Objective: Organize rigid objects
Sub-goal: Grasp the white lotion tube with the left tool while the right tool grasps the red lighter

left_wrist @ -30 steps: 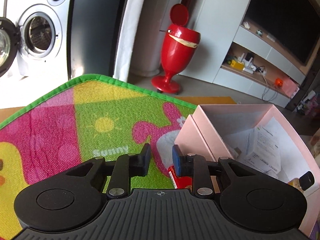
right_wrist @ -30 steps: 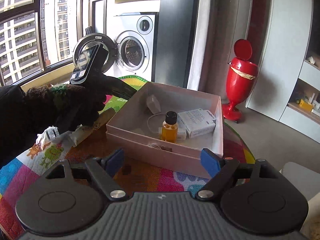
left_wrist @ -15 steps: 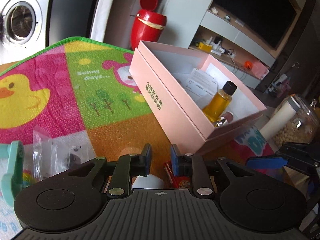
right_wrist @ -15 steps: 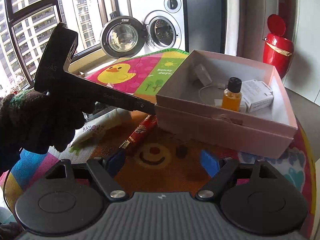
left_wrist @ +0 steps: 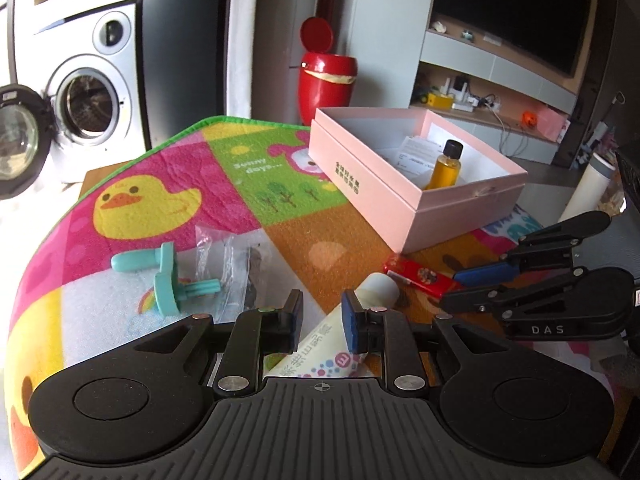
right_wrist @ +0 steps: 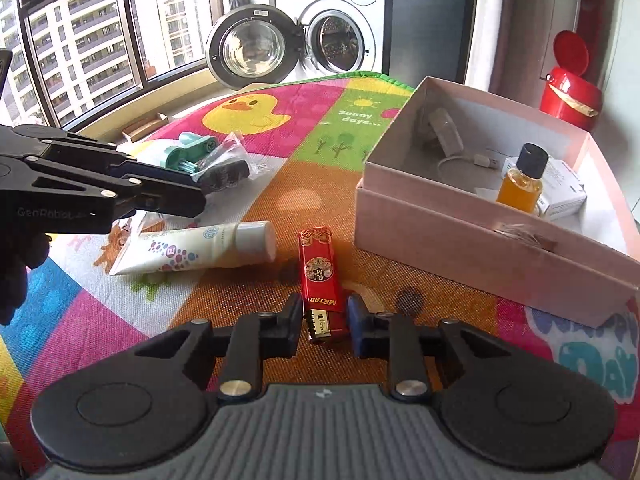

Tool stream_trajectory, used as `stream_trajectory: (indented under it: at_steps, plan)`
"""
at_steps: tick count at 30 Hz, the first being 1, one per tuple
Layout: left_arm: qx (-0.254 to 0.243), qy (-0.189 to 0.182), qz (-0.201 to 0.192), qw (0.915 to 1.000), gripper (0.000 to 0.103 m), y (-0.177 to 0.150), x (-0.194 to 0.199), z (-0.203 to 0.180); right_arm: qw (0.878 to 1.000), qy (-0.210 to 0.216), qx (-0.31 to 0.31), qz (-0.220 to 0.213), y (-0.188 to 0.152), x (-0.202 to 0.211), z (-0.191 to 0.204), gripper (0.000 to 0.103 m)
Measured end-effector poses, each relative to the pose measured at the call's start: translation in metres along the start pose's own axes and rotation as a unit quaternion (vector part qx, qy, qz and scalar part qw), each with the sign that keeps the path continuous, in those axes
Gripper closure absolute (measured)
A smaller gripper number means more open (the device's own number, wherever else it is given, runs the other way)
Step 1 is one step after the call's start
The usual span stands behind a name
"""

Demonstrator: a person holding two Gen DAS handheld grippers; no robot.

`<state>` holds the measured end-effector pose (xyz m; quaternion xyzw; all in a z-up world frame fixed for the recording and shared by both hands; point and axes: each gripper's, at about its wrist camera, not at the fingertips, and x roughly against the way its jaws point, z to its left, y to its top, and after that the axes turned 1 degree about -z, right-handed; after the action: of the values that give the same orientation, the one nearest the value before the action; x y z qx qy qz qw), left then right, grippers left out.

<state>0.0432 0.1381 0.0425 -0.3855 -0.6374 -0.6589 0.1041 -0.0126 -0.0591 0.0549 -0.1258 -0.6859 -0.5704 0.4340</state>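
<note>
1. The right gripper (right_wrist: 322, 320) is sitting nearest, its ribbed black plastic fingers standing narrowly apart on either side of the red lighter (right_wrist: 320, 270); whether the pads are touching the lighter's glossy flat body I cannot tell; the lighter is lying flat on the play mat (right_wrist: 248, 288), its metal end pointing in between the fingers.
2. The left gripper (left_wrist: 322, 320) is hovering with its fingers slightly spread over the cream tube (left_wrist: 340, 336); the tube is soft-sided and printed with coloured dots, its round cap end showing just beyond the blue-padded finger; no clamping is showing.
3. Just left of the lighter, the same cream tube is lying on its side, its crimped tail pointing away from the lighter.
4. Right of the lighter and a little beyond it, the pink box (right_wrist: 480, 256) is standing open; it is matt cardboard with square corners, holding an amber bottle (right_wrist: 520, 184) with a black cap, a small white carton (right_wrist: 564, 192) and a white cable (right_wrist: 452, 148).
5. Further left of the lighter, a teal plastic tool (left_wrist: 168, 280) and clear crinkled bags (left_wrist: 232, 276) are lying on the woven, brightly printed mat.
6. Well beyond the lighter, a washing machine (right_wrist: 344, 28) is standing with its round glass door open; a glossy red bin (left_wrist: 326, 80) is standing behind the box.
</note>
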Motion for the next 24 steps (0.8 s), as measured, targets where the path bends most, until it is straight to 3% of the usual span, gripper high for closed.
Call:
stream_trajectory:
  at_steps: [5,6,9,16,21,24]
  plan:
    - [-0.013,-0.018,0.026,0.9994,0.080,-0.012,-0.001,-0.002,1.000,-0.017,-0.021,-0.003,-0.018,0.019,-0.025,0.078]
    - [-0.023,-0.019,0.025,0.9992,0.074,-0.013,-0.003,-0.005,1.000,-0.017,-0.026,-0.005,-0.021,0.021,-0.028,0.077]
    - [-0.041,-0.014,0.027,0.9987,0.070,-0.012,-0.007,-0.013,0.999,-0.015,-0.031,-0.013,-0.027,0.024,-0.032,0.072]
    - [-0.030,0.000,0.021,0.9993,0.064,-0.004,-0.026,-0.022,0.999,-0.035,-0.009,-0.028,-0.032,0.023,-0.020,0.056]
    - [0.017,-0.016,0.048,0.9986,0.060,-0.002,-0.040,-0.016,0.999,-0.034,-0.011,-0.031,-0.021,0.019,-0.025,0.055]
    - [0.017,-0.009,0.041,0.9990,0.061,-0.001,-0.043,-0.018,0.999,-0.038,-0.005,-0.032,-0.010,0.010,-0.024,0.056]
